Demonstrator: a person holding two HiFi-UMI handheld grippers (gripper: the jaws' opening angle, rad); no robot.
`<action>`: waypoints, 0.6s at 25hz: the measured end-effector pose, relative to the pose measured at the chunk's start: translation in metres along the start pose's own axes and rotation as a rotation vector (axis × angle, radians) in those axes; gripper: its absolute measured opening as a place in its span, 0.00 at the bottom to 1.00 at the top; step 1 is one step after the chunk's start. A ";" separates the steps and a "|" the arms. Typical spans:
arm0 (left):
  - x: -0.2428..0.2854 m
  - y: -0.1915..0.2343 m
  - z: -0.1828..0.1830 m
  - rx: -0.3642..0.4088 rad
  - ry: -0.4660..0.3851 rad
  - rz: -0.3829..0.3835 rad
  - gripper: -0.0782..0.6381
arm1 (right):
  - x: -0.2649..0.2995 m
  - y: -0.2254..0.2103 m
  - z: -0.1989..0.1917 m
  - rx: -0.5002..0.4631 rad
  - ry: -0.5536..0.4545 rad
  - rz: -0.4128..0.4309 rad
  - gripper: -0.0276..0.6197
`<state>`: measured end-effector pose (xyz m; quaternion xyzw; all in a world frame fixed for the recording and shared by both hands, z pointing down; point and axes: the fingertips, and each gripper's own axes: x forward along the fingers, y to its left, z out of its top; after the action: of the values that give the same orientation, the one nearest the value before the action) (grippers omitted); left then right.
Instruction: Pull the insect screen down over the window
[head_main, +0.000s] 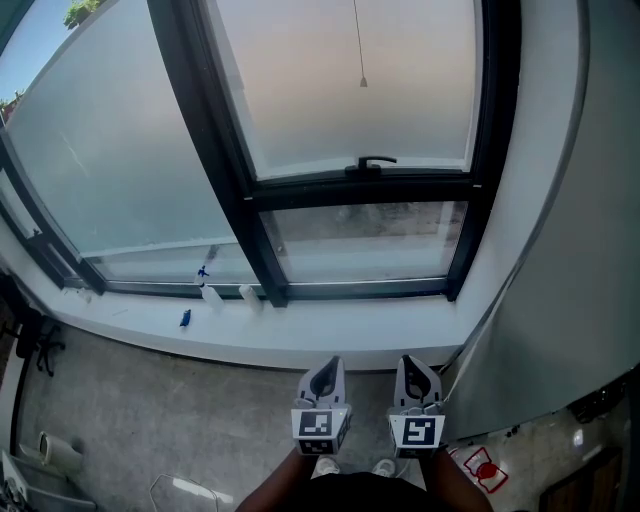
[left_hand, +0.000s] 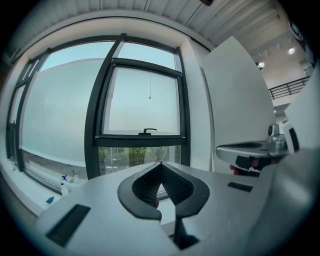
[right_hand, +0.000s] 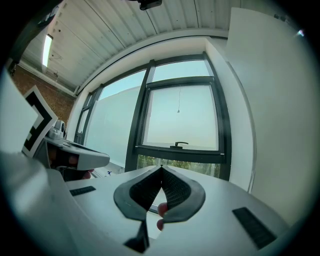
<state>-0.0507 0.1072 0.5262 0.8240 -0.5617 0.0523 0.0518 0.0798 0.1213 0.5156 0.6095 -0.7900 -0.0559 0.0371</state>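
A dark-framed window (head_main: 362, 190) fills the wall ahead. A grey screen (head_main: 340, 80) covers its upper sash, down to the crossbar with a black handle (head_main: 371, 162). A thin pull cord (head_main: 363, 82) hangs in front of that pane, its end well above the handle; the same cord (left_hand: 149, 97) shows in the left gripper view and the cord (right_hand: 178, 111) in the right gripper view. The lower pane (head_main: 365, 240) is clear glass. My left gripper (head_main: 325, 378) and right gripper (head_main: 417, 376) are side by side near my body, both shut and empty, well short of the window.
A white sill (head_main: 300, 335) runs under the window, with a spray bottle (head_main: 207, 285), a small white container (head_main: 248, 296) and a blue object (head_main: 185, 318) on it. A white wall panel (head_main: 570, 250) stands close on the right. Cables (head_main: 30, 340) lie at the left.
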 end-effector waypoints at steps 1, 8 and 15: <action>0.001 -0.002 0.000 -0.002 -0.005 0.003 0.11 | 0.000 -0.002 0.000 0.001 -0.003 0.003 0.05; 0.005 -0.021 -0.012 0.040 0.022 0.020 0.11 | -0.009 -0.019 -0.007 0.019 0.001 0.028 0.05; 0.013 -0.029 -0.007 0.050 -0.014 0.048 0.11 | -0.002 -0.030 -0.015 0.024 0.001 0.050 0.05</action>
<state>-0.0192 0.1066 0.5346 0.8116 -0.5804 0.0616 0.0260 0.1110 0.1155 0.5263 0.5898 -0.8057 -0.0449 0.0317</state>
